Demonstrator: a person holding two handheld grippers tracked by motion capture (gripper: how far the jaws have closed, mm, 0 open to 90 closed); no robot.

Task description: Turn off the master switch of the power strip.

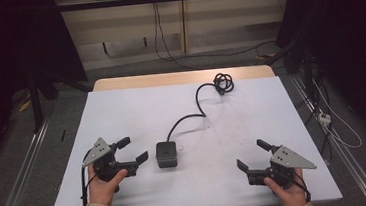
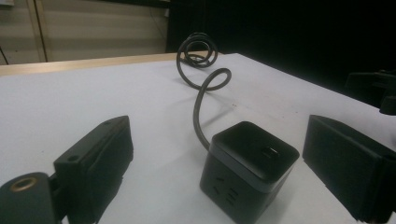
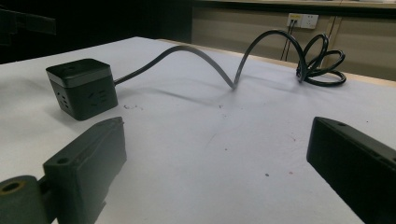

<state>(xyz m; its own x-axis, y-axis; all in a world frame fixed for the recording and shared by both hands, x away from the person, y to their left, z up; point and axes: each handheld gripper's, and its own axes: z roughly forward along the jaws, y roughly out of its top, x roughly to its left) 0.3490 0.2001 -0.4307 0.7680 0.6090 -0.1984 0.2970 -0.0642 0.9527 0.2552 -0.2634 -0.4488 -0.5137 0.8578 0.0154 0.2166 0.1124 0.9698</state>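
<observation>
Black cube power strip (image 1: 166,154) sits mid-desk (image 1: 121,113), cord (image 1: 198,104) trailing away. My left tool (image 1: 136,150) spreads just beside it; my right tool (image 1: 252,155) spreads well apart.

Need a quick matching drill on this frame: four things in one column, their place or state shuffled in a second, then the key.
Things:
1. power cube
2. cable coil
3. left gripper
4. right gripper

Places or states:
A. bunched up near the table's far edge
B. open, near the front right corner, nothing between its jaws
C. open, right beside the cube, aimed at it
D. standing on the white table near the middle, cord trailing away

Pairs: 1-D, 2-A, 3-C, 4-B
</observation>
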